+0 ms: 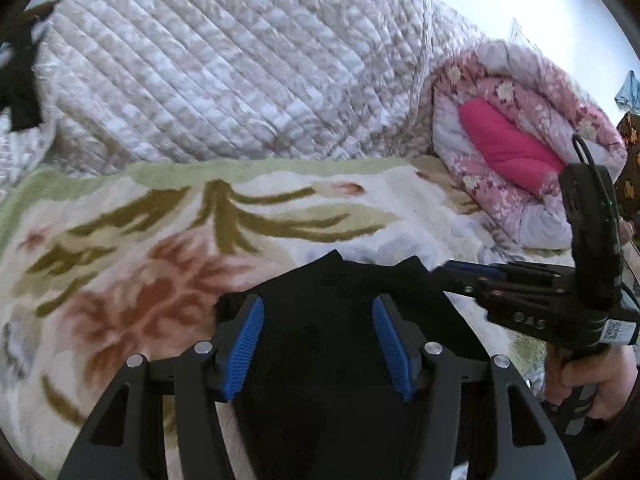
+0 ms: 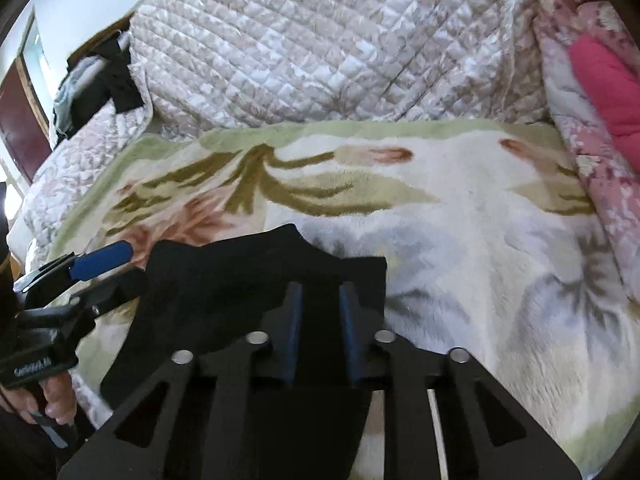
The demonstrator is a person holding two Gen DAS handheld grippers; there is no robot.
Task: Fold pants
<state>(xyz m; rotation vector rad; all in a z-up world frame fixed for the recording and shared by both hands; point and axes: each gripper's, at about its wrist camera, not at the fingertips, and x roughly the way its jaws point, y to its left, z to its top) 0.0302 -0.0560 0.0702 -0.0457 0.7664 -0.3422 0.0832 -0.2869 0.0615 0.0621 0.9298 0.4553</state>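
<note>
The black pants (image 1: 320,312) lie on the floral blanket (image 1: 168,240), just in front of both grippers; they also show in the right wrist view (image 2: 248,280). My left gripper (image 1: 318,320) is open, its blue pads (image 1: 248,344) spread wide over the dark cloth, holding nothing. My right gripper (image 2: 319,300) has its jaws close together with the pants' top edge between them; it looks shut on the pants. In the left wrist view the right gripper (image 1: 452,270) reaches in from the right at the pants' edge. The left gripper (image 2: 108,268) shows at the left of the right wrist view, open.
A quilted beige bedspread (image 1: 224,64) is heaped behind the blanket. A rolled pink floral quilt with a bright pink pillow (image 1: 508,148) lies at the right. Dark clothes (image 2: 104,80) are piled at the far left.
</note>
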